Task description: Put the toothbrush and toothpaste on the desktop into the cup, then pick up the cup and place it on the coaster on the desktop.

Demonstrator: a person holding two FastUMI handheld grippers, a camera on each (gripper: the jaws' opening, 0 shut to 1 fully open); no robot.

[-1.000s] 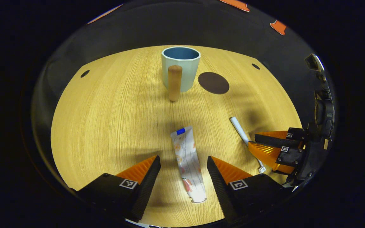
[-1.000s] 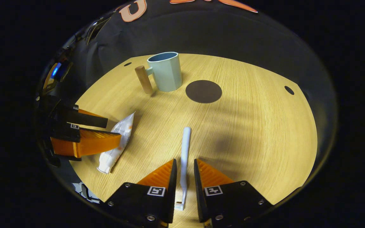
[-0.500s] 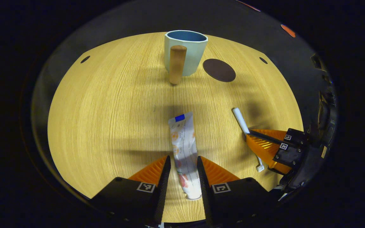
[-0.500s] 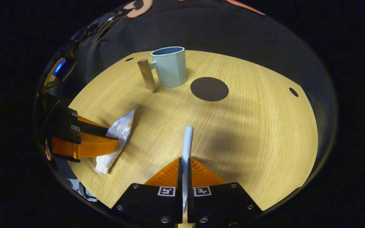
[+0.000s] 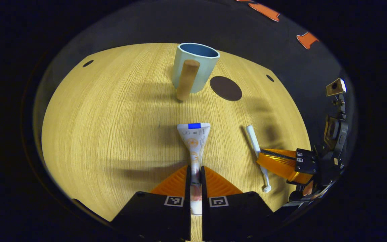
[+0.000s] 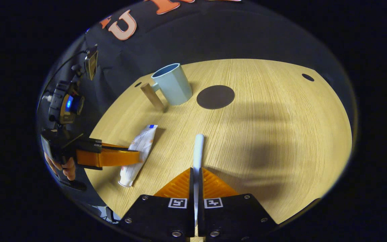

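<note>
In the left gripper view my left gripper is shut on the white toothpaste tube, whose crimped end points away from me. In the right gripper view my right gripper is shut on the white toothbrush, handle pointing forward. The pale blue cup with a wooden handle stands upright at the far side, and a dark round coaster lies just right of it. The right gripper view shows the cup, the coaster, the toothpaste and the left gripper.
The round wooden table has small dark holes near its far edge. The right gripper and the hand holding it sit at the table's right edge in the left gripper view. The dark booth wall rises behind the table.
Both grippers have gone from open to shut: the left closed on the toothpaste, the right on the toothbrush. Both items now look slightly raised and turned with the grippers.
</note>
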